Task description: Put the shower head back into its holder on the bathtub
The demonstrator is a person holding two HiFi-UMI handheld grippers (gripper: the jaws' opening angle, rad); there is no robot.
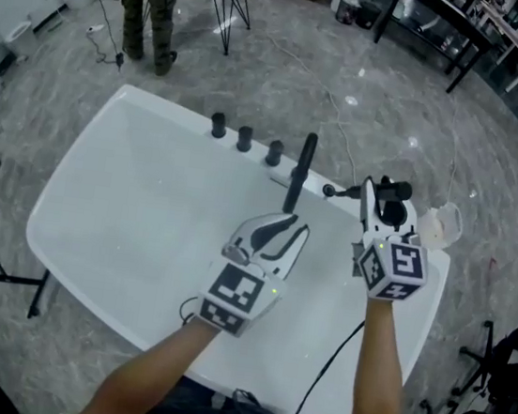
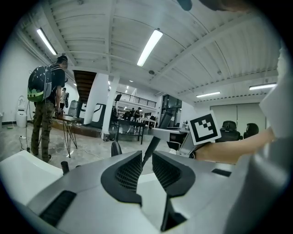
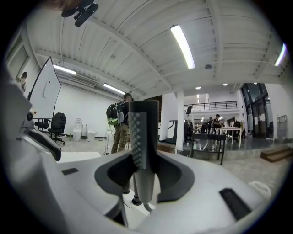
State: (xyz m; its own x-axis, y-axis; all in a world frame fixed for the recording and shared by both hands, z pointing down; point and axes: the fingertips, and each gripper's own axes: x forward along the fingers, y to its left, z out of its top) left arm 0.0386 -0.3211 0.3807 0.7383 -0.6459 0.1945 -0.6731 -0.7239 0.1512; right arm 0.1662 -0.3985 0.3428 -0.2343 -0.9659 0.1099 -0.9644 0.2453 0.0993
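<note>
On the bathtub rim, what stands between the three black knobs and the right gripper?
A tall slim black spout rises from the white bathtub's rim, between the black round knobs and the right gripper; the head view shows it.

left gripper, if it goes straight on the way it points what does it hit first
Probably the tall black spout on the bathtub rim; it stands ahead between the left gripper's open jaws, depth unclear.
</note>
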